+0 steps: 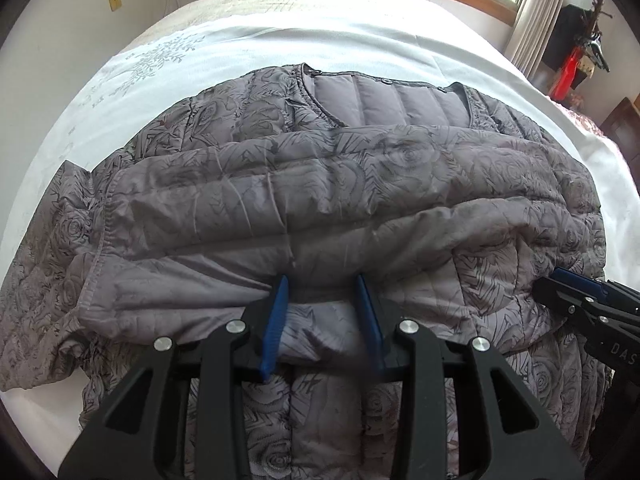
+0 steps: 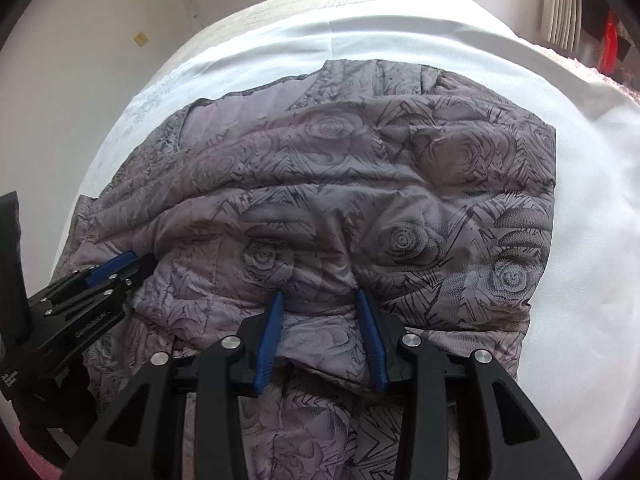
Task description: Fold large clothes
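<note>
White bedsheet (image 1: 360, 48) carries our grey rose-print quilted jacket (image 1: 320, 184); we pinch a bunched fold between each part-spread claw, left claw (image 1: 322, 284) and right claw (image 2: 318, 300), jacket lying ahead.

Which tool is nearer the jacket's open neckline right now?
Left. The left tool sits almost straight below the neckline, pads pinching the jacket fold. The right tool grips the same fold further towards the jacket's right edge.

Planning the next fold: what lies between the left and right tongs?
Only the grey rose-print jacket: in the right wrist view, a bare stretch of quilted fabric runs from the left tongs to the right tongs.
</note>
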The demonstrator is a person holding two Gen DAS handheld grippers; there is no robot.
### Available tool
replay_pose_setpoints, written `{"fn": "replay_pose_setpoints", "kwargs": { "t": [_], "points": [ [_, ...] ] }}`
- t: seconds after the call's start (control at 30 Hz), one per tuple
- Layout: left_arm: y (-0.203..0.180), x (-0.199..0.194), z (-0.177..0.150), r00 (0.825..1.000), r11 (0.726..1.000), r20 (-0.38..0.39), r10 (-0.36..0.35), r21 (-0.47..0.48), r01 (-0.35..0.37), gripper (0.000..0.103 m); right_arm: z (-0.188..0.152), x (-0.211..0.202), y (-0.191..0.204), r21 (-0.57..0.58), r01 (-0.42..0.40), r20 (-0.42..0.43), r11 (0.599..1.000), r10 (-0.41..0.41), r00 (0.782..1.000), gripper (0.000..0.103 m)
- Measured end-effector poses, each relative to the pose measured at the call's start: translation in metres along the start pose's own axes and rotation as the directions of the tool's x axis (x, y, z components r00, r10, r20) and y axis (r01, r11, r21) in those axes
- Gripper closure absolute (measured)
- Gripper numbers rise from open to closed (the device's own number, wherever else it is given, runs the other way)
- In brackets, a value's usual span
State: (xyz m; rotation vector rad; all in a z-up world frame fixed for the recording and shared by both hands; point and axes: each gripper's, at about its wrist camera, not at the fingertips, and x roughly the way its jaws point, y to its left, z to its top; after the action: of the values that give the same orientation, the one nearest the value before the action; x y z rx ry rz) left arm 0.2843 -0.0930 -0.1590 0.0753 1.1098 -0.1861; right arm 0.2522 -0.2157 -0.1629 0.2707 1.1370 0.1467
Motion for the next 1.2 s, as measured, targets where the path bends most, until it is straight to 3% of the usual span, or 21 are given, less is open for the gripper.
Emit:
{"fn": "replay_pose_setpoints", "kwargs": {
  "t": [0.5,0.63,0.7,0.77,0.93,1.07,1.17,1.2],
  "points": [
    [0.003,-0.002,-0.002,1.000,1.000,0.008,-0.024,-0.004,0.024,0.068,-0.003,-0.001,0.001,-0.006,0.019,0.012,1.000,-0.019,1.000,0.063],
    [0.004,-0.006,0.000,0.999,0.999,-0.001,-0.036,0.005,0.036,0.068,0.002,-0.004,0.000,0.023,-0.040,-0.014,0.999,0.040,0.999,0.052],
    [0.007,-0.014,0.000,0.999,0.999,-0.007,-0.041,0.014,0.041,0.059,0.005,-0.009,0.002,0.036,-0.060,-0.018,0.998,0.060,0.998,0.045],
    [0.013,-0.024,-0.002,0.999,0.999,0.001,-0.046,0.002,0.046,0.048,0.003,-0.018,0.004,0.024,-0.038,-0.004,0.999,0.038,0.999,0.045],
    [0.073,-0.054,-0.015,1.000,0.994,0.004,0.000,-0.112,0.000,0.041,0.001,-0.035,0.003,0.014,-0.029,0.010,0.999,0.029,1.000,0.045],
    [0.156,-0.076,-0.038,0.990,0.954,-0.035,0.135,-0.266,-0.140,0.040,0.002,-0.047,0.006,0.000,-0.022,0.020,1.000,0.022,1.000,0.045],
    [0.226,-0.090,-0.064,0.960,0.884,-0.100,0.260,-0.376,-0.279,0.039,0.002,-0.049,0.013,-0.021,-0.007,0.016,1.000,0.008,1.000,0.045],
    [0.255,-0.096,-0.076,0.943,0.845,-0.132,0.306,-0.420,-0.333,0.039,0.002,-0.048,0.015,-0.027,-0.003,0.012,1.000,0.004,1.000,0.045]
  ]
}}
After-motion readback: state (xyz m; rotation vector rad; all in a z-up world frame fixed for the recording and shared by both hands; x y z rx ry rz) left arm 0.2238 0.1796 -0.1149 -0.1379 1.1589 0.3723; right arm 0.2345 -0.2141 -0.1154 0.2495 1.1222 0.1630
